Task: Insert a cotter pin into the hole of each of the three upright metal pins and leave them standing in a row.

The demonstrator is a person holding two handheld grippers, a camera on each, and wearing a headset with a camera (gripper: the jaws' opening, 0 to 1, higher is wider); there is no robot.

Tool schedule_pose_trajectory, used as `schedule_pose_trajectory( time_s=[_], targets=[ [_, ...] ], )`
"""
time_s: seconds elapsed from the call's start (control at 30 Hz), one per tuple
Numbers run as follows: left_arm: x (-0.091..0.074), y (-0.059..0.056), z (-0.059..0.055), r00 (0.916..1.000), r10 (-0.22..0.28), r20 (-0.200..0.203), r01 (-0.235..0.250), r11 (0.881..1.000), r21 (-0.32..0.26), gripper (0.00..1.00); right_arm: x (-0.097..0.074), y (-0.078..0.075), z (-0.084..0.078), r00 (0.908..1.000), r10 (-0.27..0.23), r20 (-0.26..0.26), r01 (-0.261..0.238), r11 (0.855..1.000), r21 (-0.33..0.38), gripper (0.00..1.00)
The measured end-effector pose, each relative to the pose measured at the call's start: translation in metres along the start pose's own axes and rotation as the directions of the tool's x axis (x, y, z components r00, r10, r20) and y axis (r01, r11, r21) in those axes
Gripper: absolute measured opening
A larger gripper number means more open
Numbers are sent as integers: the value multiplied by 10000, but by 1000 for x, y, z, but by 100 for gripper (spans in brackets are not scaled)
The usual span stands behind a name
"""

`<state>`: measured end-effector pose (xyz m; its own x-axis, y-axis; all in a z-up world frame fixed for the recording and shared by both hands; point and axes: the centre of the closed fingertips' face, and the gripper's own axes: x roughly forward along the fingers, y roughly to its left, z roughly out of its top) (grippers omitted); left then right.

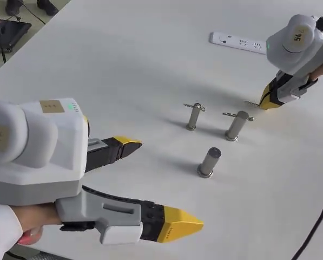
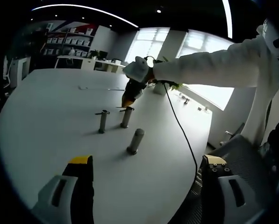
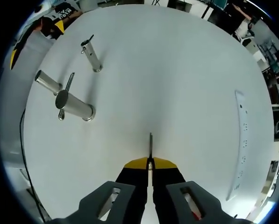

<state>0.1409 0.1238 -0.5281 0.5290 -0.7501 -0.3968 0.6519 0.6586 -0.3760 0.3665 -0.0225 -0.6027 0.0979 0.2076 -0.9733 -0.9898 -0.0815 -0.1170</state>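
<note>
Left gripper [image 1: 167,182]: lower left of head view, nearest the camera. Jaws wide apart, nothing between them. In the left gripper view both yellow-tipped jaws rise from the bottom edge over bare table [image 1: 96,65].

Bare pin [image 1: 209,161]: centre-right of head view, upright, no cotter through it. It stands in front of the other two and apart from both, so the three make a triangle, not a line.

Left pin [image 1: 193,117]: upright, behind the bare pin. Left cotter [image 1: 195,106] sits across its top.

Right pin [image 1: 236,126]: upright, beside the left pin, not touching. Right cotter [image 1: 237,115] sits across its top.

Right gripper [image 1: 265,103]: upper right of head view, just past the right pin. Jaws together, clamped on the held cotter [image 3: 150,142], which sticks straight out from the tips. In head view its free end points toward the right pin, near but apart. Contact with the table: cannot tell.

Power strip [image 1: 238,41]: top right of head view, flat on the table, well apart from the pins.
</note>
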Motion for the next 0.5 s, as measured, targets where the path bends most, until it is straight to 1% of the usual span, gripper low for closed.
schedule_pose_trajectory(
  time_s=[0.1,0.17,0.2,0.37,0.4,0.5],
  targets=[
    [-1,-1,2,10000,30,5,-30,10000,76,96,-6,0,2,9999,-122,61,123,9997,-223,0],
    [-2,-2,4,10000,34,9,-34,9998,180,96,-15,2,6,9994,-169,313,175,9996,-219,0],
    [-3,-3,4,10000,33,26,-33,9997,228,96,-20,4,10,9982,-195,570,206,9996,-201,0],
    [-3,-6,5,10000,-31,-21,32,9994,353,96,-40,11,15,9946,-508,909,552,9974,-458,0],
    [-3,-8,6,10000,-53,-62,56,9990,451,95,-43,12,15,9937,-568,968,620,9967,-519,0],
    [-4,-9,7,9999,-102,-50,105,9987,490,94,-52,18,15,9908,-742,1133,814,9948,-609,0]
  ],
)
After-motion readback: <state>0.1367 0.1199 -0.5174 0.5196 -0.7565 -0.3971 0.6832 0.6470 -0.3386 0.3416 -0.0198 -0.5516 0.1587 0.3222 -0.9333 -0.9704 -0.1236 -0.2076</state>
